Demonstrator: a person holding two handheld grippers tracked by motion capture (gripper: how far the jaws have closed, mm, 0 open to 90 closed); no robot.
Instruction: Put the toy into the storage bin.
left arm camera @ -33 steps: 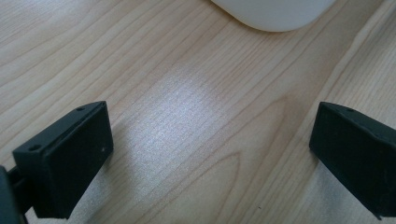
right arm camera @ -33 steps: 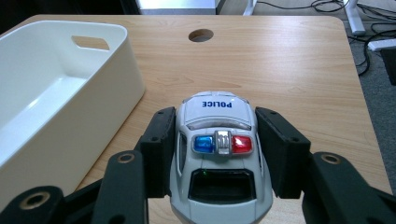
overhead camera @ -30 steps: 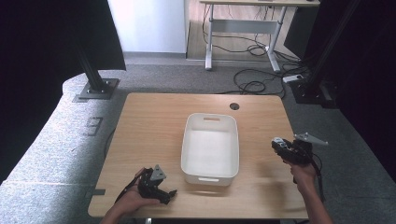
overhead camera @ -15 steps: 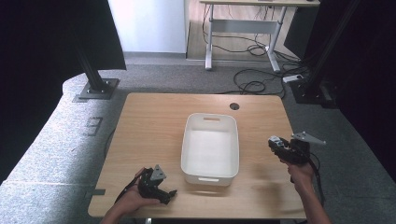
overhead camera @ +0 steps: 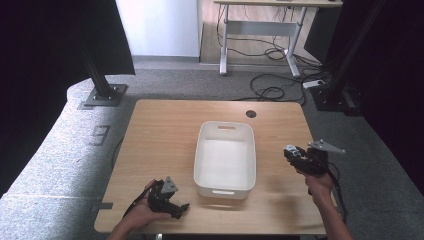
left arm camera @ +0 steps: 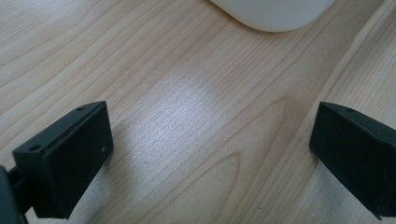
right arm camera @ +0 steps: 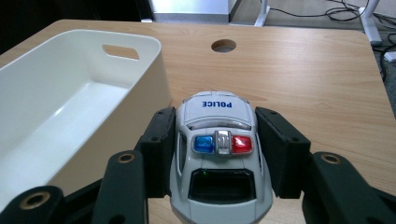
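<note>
Firstly, the counter (overhead camera: 165,130): pale wood with a straight lengthwise grain, rounded corners, and a round cable hole (overhead camera: 251,114) near its far edge.

Item two, a white plastic bin (overhead camera: 225,157): rectangular, rounded corners, smooth walls, a slot handle cut into each short end; it stands lengthwise at the middle of the counter. Its inside is bare white. No label can be read on it.

Item three, the left gripper (overhead camera: 182,207): black, held in the left hand (overhead camera: 140,215) at the near left corner of the counter, just beside the bin's near end. In the left gripper view its two black fingers (left arm camera: 70,154) stand wide apart over bare wood, with nothing between them.

Item four, the right gripper (overhead camera: 290,150): black, a grey three-cornered plate on top, held in the right hand (overhead camera: 317,182) above the counter's right part, just beside the bin's right wall. Its fingers (right arm camera: 159,149) are clamped on the flanks of the toy car.

Item five, a toy police car (right arm camera: 219,154): white to pale grey body, rounded bonnet, dark windscreen, dark side windows. A roof light bar carries a blue lens on one side, a red lens on the other, and a silver centre piece. The word "POLICE" is printed in blue capitals on the bonnet, upside down in the right gripper view. The car sits between the right gripper's fingers, nose pointing away from the hand, towards the counter's far edge.
</note>
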